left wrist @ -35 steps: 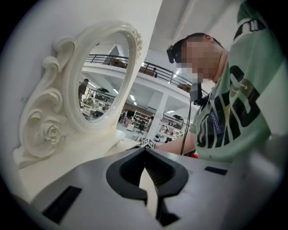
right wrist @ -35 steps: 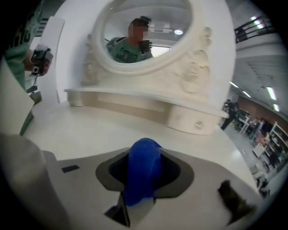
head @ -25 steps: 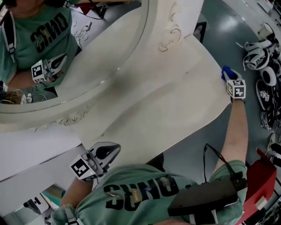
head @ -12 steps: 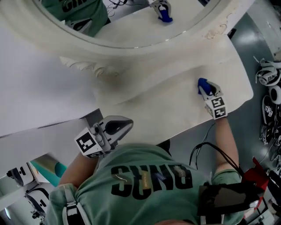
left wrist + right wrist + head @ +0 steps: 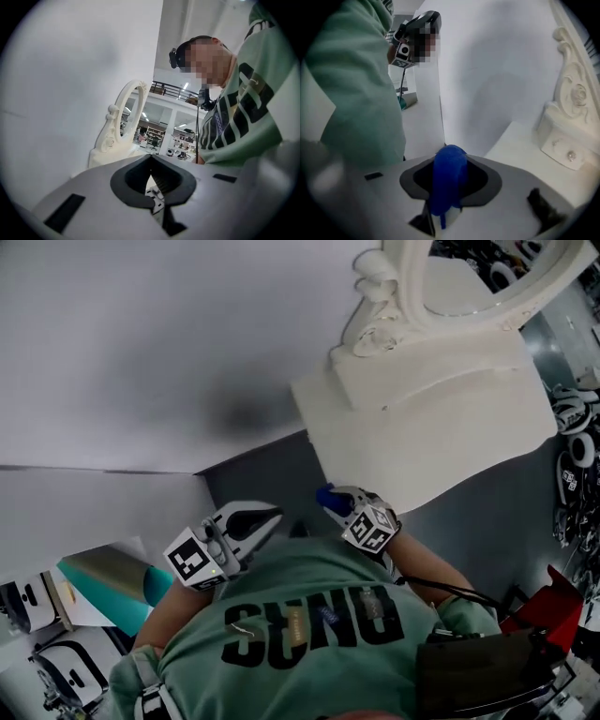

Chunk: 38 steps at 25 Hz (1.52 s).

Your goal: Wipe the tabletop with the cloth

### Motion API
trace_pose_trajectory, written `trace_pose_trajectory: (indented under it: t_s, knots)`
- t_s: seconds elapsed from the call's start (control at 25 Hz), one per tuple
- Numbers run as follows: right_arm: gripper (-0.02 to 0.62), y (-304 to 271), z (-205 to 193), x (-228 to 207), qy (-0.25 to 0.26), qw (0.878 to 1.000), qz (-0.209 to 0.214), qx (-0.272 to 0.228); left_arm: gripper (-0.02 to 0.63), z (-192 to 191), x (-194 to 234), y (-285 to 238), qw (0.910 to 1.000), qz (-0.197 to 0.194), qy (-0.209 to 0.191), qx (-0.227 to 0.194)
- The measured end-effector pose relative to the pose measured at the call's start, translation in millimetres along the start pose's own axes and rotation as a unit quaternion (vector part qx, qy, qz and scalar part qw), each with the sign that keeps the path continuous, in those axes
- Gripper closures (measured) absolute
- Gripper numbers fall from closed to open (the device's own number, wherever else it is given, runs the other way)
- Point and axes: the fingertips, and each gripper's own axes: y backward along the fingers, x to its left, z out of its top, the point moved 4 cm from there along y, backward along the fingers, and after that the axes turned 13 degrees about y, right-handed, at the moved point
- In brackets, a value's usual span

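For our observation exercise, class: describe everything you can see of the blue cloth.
The cloth is bright blue and looks soft, bunched into a narrow folded wad. It stands between the jaws of the right gripper, which are shut on it, and a thin tail trails from its lower end. Only the gripper touches it. It is held off the white tabletop, over the grey floor, close to the person's chest.

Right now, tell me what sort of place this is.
Probably a big indoor work hall with a mock bedroom corner: a white dressing table and its ornate mirror stand against a bare white partition, while shelving and ceiling strip lights show far behind. The right gripper holds the blue cloth.
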Motion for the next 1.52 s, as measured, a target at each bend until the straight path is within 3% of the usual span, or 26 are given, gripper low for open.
trace_pose_trajectory:
  t_s: [0.2, 0.44, 0.56, 0.76, 0.88, 1.0, 1.12, 1.24, 1.32, 1.4, 1.48, 1.52]
  knots:
    - [0.468, -26.9, -6.4, 15.8, 0.018, 0.999, 0.005, 0.046, 0.597, -1.8, 11.6, 42.8, 0.9999, -0.003, 0.009, -0.012]
    - [0.468, 1.2, -38.5, -24.6, -0.012, 0.999, -0.034, 0.036, 0.598, 4.9, 10.7, -22.0, 0.9989, -0.045, 0.0, 0.017]
    - [0.468, 66.4, -107.5, -83.6, -0.053, 0.994, -0.09, 0.03, 0.598, 3.8, 4.0, -95.8, 0.9977, -0.055, 0.003, 0.041]
    - [0.468, 215.7, -260.3, -206.8, -0.082, 0.984, -0.156, 0.024, 0.598, 1.8, 3.9, -242.5, 0.9946, -0.044, 0.021, 0.091]
    - [0.468, 307.9, -355.9, -284.2, -0.092, 0.975, -0.192, 0.058, 0.597, 5.6, 4.7, -322.8, 0.9929, -0.026, 0.038, 0.109]
    - [0.468, 404.3, -460.6, -368.5, -0.131, 0.95, -0.253, 0.128, 0.598, 5.9, 5.2, -386.6, 0.9899, -0.02, 0.05, 0.131]
    - [0.468, 492.9, -557.9, -433.3, -0.208, 0.907, -0.32, 0.178, 0.597, 6.6, 6.2, -426.7, 0.9861, -0.014, 0.052, 0.157]
    - [0.468, 566.3, -629.4, -469.8, -0.257, 0.862, -0.377, 0.219, 0.597, 7.9, 9.4, -450.1, 0.985, -0.007, 0.047, 0.166]
    - [0.468, 595.1, -655.2, -479.5, -0.28, 0.839, -0.404, 0.234, 0.597, 8.6, 10.8, -454.3, 0.9847, -0.003, 0.05, 0.167]
    - [0.468, 604.4, -662.5, -479.1, -0.299, 0.825, -0.414, 0.243, 0.597, 8.9, 9.9, -450.7, 0.9844, -0.002, 0.05, 0.169]
    - [0.468, 600.3, -654.5, -473.1, -0.303, 0.822, -0.412, 0.251, 0.597, 9.1, 7.6, -442.3, 0.9853, -0.006, 0.05, 0.163]
    - [0.468, 593.3, -641.5, -469.5, -0.293, 0.827, -0.407, 0.253, 0.597, 9.4, 5.2, -436.7, 0.9865, -0.011, 0.05, 0.156]
